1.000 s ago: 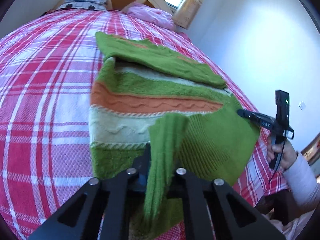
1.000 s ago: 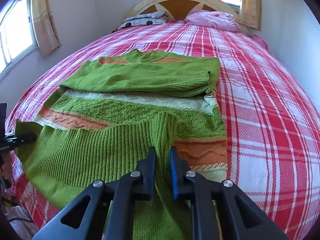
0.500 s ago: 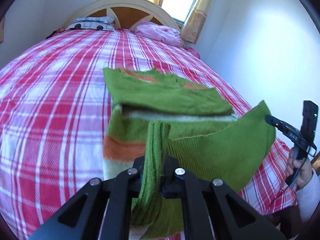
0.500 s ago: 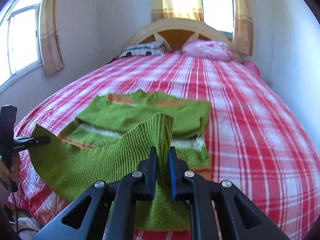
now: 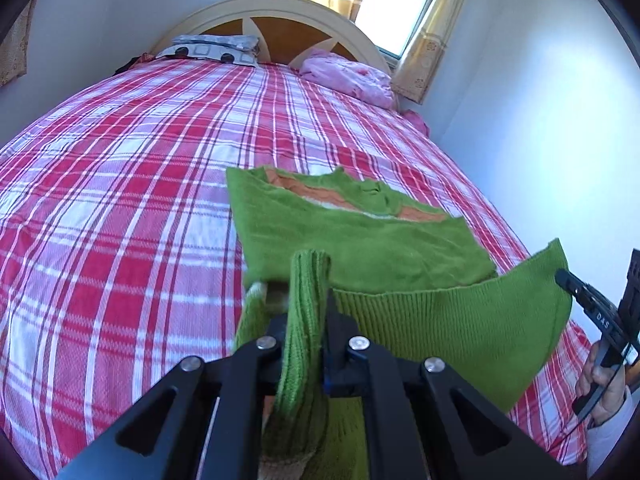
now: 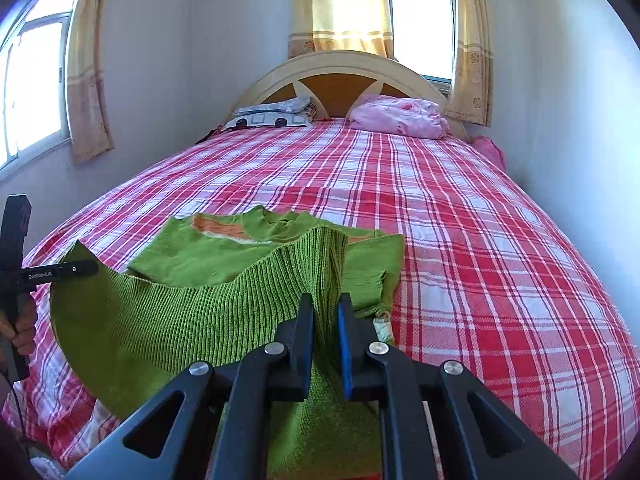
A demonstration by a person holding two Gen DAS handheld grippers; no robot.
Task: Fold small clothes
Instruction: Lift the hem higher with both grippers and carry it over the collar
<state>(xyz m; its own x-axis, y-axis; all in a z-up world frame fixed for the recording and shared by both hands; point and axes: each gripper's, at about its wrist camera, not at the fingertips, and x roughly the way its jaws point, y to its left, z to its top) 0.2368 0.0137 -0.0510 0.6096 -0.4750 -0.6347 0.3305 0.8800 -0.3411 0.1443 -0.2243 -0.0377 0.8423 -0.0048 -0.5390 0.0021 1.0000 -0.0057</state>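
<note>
A green knit sweater [image 5: 360, 240] with orange and cream stripes lies on the red plaid bed [image 5: 120, 200], its sleeves folded across the chest. Its ribbed hem [image 5: 460, 320] is lifted off the bed and stretched between both grippers. My left gripper [image 5: 308, 312] is shut on one bunched corner of the hem. In the right wrist view my right gripper [image 6: 325, 304] is shut on the other corner, with the hem [image 6: 180, 320] sagging toward the left gripper [image 6: 80, 268]. The right gripper [image 5: 568, 280] also shows at the left wrist view's right edge, held by a hand [image 5: 604, 376].
A grey patterned pillow [image 6: 276, 114] and a pink bundle [image 6: 400, 120] lie against the cream headboard [image 6: 340, 64]. A white wall [image 6: 580, 140] runs close along the bed's right side. Curtained windows stand behind and to the left.
Both grippers have risen with the hem, lifting the sweater's lower part off the bed. The raised hem now hides most of the striped body.
</note>
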